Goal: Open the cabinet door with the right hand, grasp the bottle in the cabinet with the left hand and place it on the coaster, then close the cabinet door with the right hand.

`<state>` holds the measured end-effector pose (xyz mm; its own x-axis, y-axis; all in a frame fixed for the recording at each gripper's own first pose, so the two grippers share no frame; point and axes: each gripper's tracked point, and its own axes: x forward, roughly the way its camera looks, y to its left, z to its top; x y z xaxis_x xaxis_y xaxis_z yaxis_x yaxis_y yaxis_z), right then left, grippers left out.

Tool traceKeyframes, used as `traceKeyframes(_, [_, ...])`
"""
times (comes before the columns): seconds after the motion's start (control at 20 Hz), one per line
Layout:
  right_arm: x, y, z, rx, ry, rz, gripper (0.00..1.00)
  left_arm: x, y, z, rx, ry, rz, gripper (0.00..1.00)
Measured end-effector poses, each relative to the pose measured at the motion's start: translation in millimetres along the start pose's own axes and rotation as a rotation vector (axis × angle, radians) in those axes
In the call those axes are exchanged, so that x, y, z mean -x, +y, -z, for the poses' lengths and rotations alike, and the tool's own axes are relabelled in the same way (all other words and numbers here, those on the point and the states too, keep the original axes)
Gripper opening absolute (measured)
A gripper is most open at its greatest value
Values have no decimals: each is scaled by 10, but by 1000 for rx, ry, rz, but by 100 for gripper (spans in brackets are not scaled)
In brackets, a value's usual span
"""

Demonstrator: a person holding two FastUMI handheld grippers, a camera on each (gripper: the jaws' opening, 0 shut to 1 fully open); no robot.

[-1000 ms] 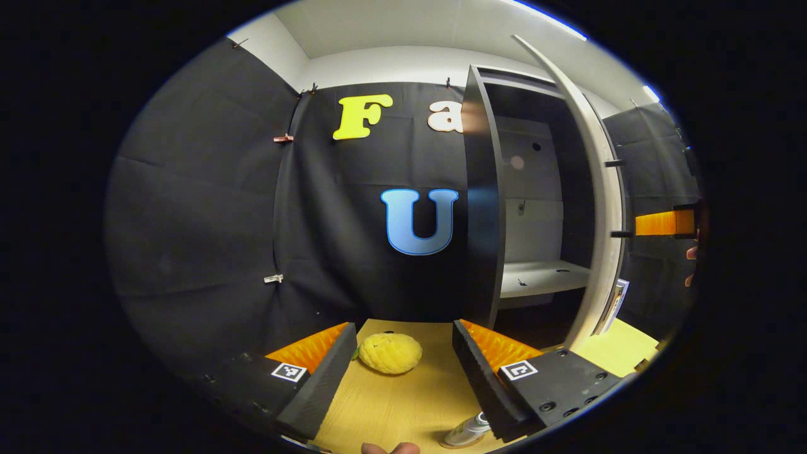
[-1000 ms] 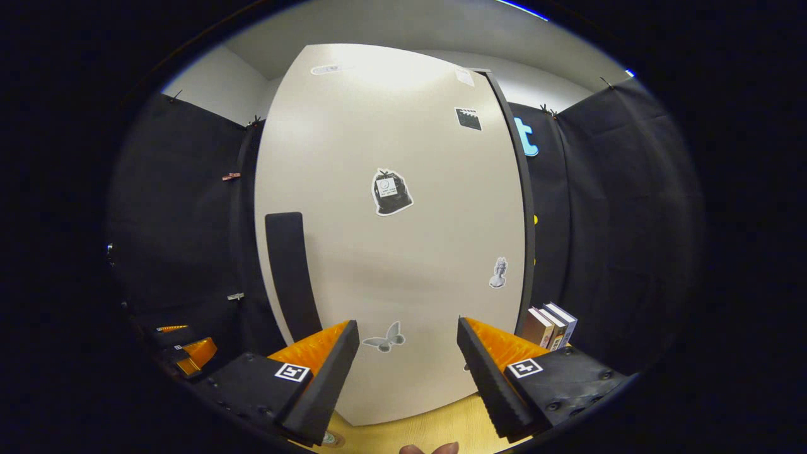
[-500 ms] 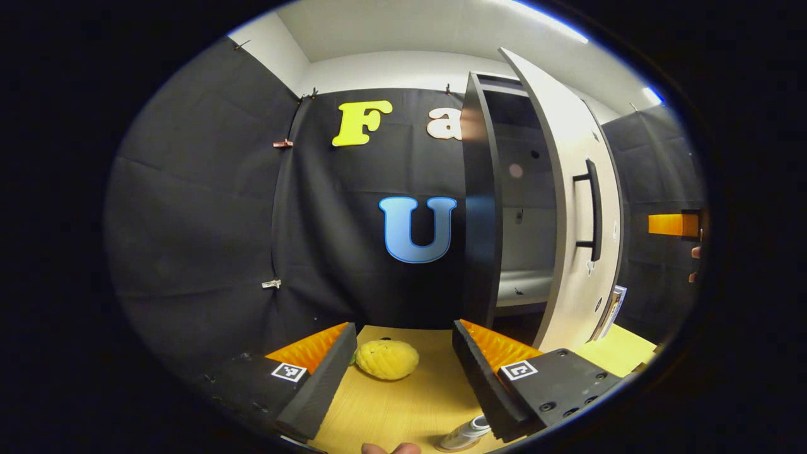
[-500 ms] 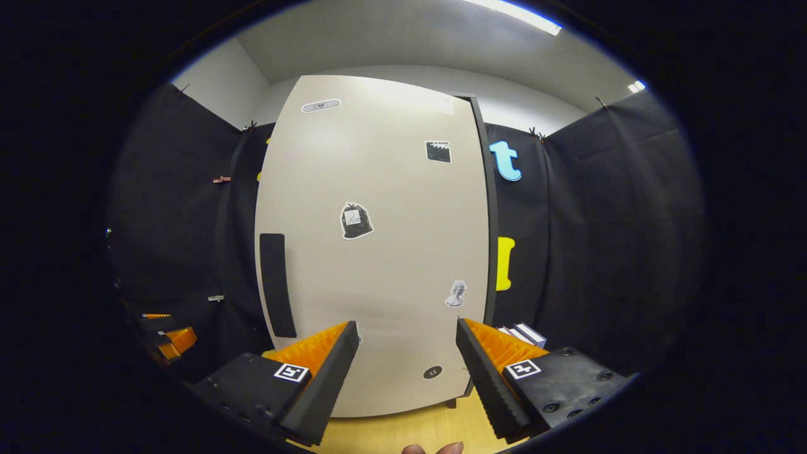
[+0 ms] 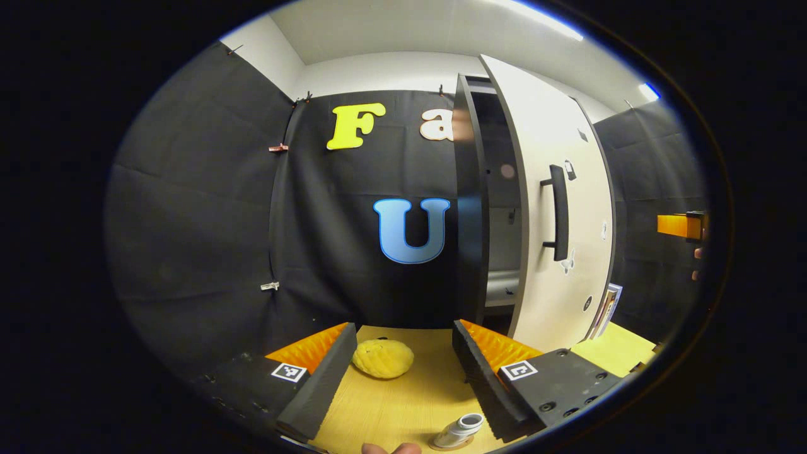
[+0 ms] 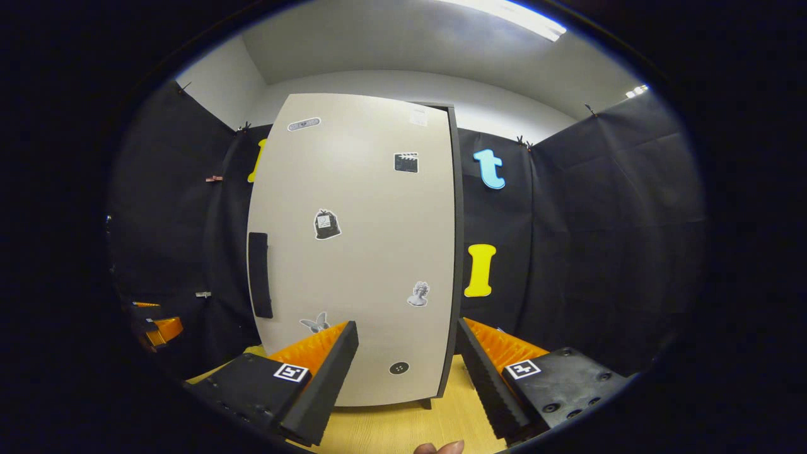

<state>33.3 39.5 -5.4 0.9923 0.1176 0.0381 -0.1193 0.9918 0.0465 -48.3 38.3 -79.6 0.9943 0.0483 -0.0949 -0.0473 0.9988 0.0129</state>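
The pale cabinet door (image 5: 555, 208) with its dark bar handle (image 5: 557, 213) stands slightly ajar, leaving a narrow dark gap at the cabinet (image 5: 470, 208). In the right gripper view the door (image 6: 359, 252) faces me and my right gripper (image 6: 406, 359) is open, a short way in front of it and touching nothing. A small pale bottle (image 5: 459, 430) rests on a round coaster (image 5: 449, 447) at the bottom of the left gripper view, just below my open left gripper (image 5: 403, 359). The right gripper (image 5: 681, 225) also appears far right there.
A yellow knobbly toy (image 5: 383, 358) lies on the wooden table (image 5: 391, 410) between my left fingers. Books (image 5: 604, 306) lean beside the cabinet's right side. The left gripper (image 6: 154, 328) sits low at the left of the right gripper view.
The cabinet door has swung from wide open to nearly shut. My right gripper has drawn back from the door, staying open. The left gripper has barely moved.
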Motion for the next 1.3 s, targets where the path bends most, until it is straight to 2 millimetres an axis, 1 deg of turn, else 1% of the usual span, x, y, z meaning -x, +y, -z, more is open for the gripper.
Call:
traceKeyframes(0.15, [21, -85, 46, -28, 23, 12, 97, 32, -33, -6, 0, 1, 0, 96])
traceKeyframes(0.2, [34, -99, 28, -41, 17, 9, 97, 37, -39, -24, -1, 0, -2, 96])
traceKeyframes(0.35, [57, -243, -21, -23, -3, 36, 97, 37, -70, -53, -7, -5, -2, 96])
traceKeyframes(0.6, [79, -309, -5, -15, -5, 55, 97, 40, -132, -102, -22, -13, 8, 96])
traceKeyframes(0.8, [101, -392, 21, 27, -4, 89, 97, 29, -169, -82, -28, -6, 16, 96])
traceKeyframes(0.95, [103, -333, 5, 26, -11, 75, 97, 31, -178, -99, -25, -9, 18, 96])
traceKeyframes(1.05, [110, -340, -19, 25, -18, 76, 97, 24, -169, -111, -26, -12, 17, 96])
traceKeyframes(1.3, [94, -317, -4, 17, -10, 74, 97, 33, -148, -118, -24, -13, 16, 96])
